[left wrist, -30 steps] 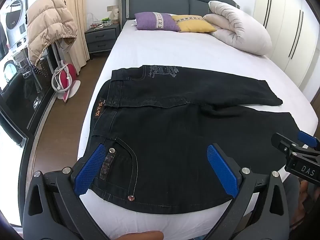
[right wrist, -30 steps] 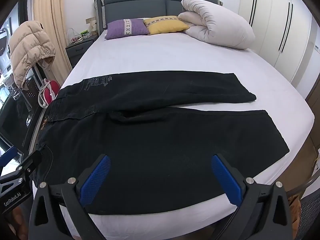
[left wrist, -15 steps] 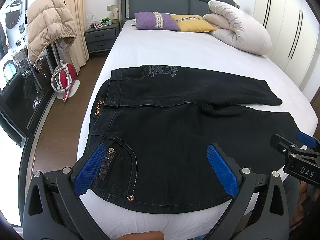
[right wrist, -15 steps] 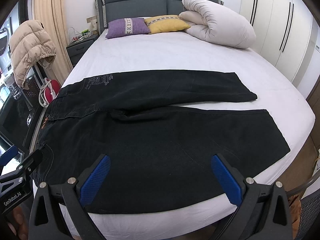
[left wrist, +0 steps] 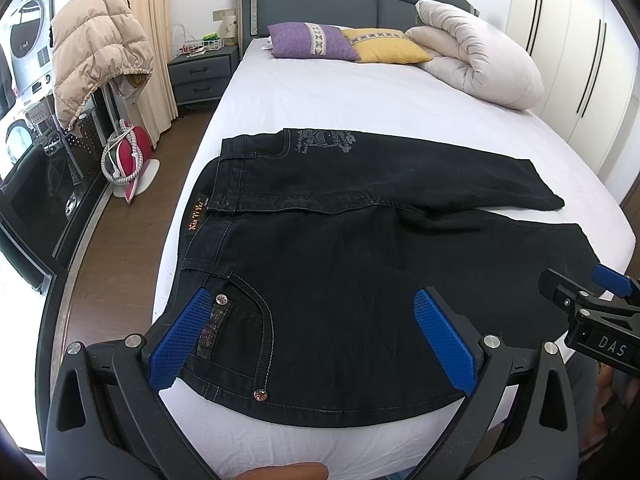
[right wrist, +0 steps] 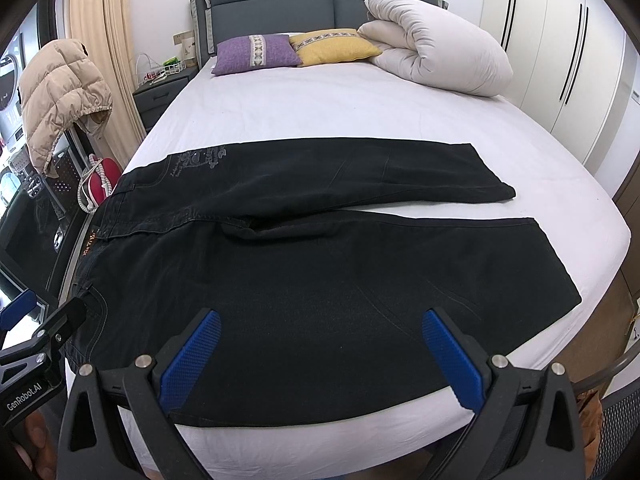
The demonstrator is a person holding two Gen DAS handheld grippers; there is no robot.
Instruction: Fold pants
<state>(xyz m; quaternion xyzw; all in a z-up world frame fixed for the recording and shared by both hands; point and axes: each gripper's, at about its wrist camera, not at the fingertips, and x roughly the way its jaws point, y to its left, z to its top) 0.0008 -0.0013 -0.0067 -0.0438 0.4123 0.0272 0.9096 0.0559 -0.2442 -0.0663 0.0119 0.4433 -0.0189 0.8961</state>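
Note:
Black jeans (left wrist: 360,248) lie flat across the white bed (left wrist: 360,96), waistband to the left and both legs stretching right, spread slightly apart. In the right wrist view the same jeans (right wrist: 320,264) fill the near half of the bed. My left gripper (left wrist: 312,340) hovers open above the near hip pocket, holding nothing. My right gripper (right wrist: 320,356) is open over the near leg's thigh, also holding nothing. Each gripper shows at the edge of the other's view: the right gripper (left wrist: 576,296) at right, the left gripper (right wrist: 44,332) at left.
Purple pillow (left wrist: 312,40), yellow pillow (left wrist: 388,44) and a rolled duvet (left wrist: 476,68) sit at the headboard. A nightstand (left wrist: 200,72), a beige jacket (left wrist: 96,64) on a rack and a red iron (left wrist: 128,156) stand left of the bed. Wardrobes (left wrist: 580,48) line the right wall.
Both views have drifted slightly; the jeans lie unmoved and both grippers remain open above the near edge.

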